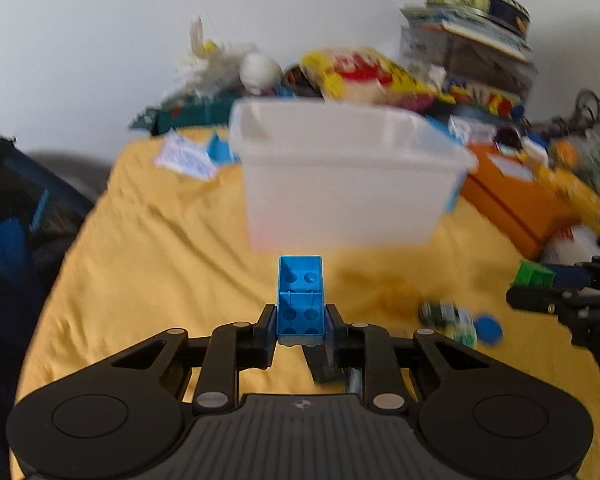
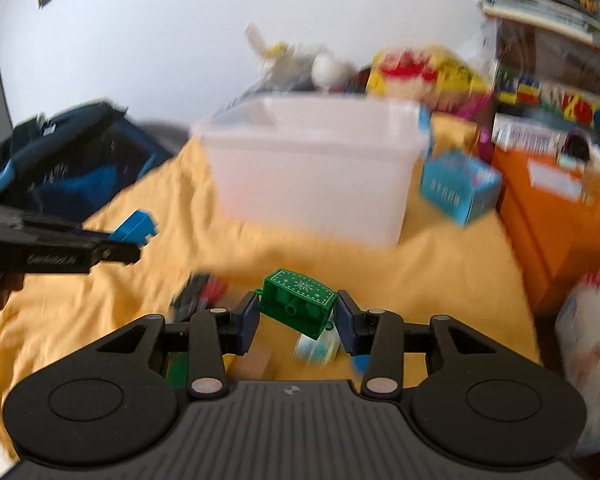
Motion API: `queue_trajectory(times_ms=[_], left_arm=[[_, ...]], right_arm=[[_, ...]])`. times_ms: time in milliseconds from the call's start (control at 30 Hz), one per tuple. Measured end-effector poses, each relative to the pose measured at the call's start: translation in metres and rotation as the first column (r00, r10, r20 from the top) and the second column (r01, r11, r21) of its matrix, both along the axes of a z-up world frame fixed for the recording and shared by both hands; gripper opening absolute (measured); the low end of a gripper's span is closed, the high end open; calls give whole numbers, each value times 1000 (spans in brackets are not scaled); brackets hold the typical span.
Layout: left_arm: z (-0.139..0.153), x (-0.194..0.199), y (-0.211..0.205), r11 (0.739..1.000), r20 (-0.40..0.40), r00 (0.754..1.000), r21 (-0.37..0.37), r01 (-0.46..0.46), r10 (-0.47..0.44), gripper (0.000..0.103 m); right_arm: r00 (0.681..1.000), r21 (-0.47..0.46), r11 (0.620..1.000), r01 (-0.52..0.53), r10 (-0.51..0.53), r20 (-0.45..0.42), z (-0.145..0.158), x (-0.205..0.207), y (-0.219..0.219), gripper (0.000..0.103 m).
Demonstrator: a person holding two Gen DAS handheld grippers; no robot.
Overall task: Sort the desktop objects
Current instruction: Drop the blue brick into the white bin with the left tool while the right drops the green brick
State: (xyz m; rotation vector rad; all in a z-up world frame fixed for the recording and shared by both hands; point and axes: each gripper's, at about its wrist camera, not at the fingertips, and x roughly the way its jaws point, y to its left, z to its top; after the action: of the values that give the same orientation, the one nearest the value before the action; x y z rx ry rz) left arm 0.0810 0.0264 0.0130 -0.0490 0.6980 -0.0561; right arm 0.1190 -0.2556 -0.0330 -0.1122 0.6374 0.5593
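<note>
My left gripper (image 1: 300, 316) is shut on a blue toy brick (image 1: 301, 298), its hollow underside facing the camera, held above the yellow cloth (image 1: 160, 264). My right gripper (image 2: 298, 314) is shut on a green toy chest (image 2: 298, 304) with white dotted decoration, tilted between the fingers. A white translucent plastic bin (image 1: 340, 176) stands ahead of both grippers; it also shows in the right wrist view (image 2: 316, 168). In the right wrist view the left gripper (image 2: 112, 250) holds the blue brick (image 2: 136, 226) at the left.
A small bottle (image 1: 448, 316) and a blue cap (image 1: 488, 330) lie on the cloth at right. An orange box (image 1: 512, 200), a blue carton (image 2: 458, 188), stacked boxes (image 1: 468, 52) and toy clutter (image 1: 360, 72) sit behind. A dark bag (image 2: 72, 164) lies left.
</note>
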Motion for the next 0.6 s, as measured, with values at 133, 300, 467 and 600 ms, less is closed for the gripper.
queue_trajectory(times_ms=[133, 300, 467, 600], left_arm=[[27, 31, 3, 1000, 48, 999, 21, 4, -5, 27], [52, 81, 4, 1000, 83, 997, -4, -5, 6, 27], [58, 123, 3, 1000, 69, 997, -19, -17, 18, 27], [57, 147, -1, 1000, 53, 999, 2, -9, 9, 27]], right_arm=[[998, 38, 999, 36, -37, 51, 26, 39, 4, 45], [995, 66, 995, 71, -75, 66, 48, 93, 11, 45], [995, 60, 994, 88, -90, 30, 55, 135, 22, 45], [996, 40, 995, 93, -93, 0, 53, 158, 31, 45]])
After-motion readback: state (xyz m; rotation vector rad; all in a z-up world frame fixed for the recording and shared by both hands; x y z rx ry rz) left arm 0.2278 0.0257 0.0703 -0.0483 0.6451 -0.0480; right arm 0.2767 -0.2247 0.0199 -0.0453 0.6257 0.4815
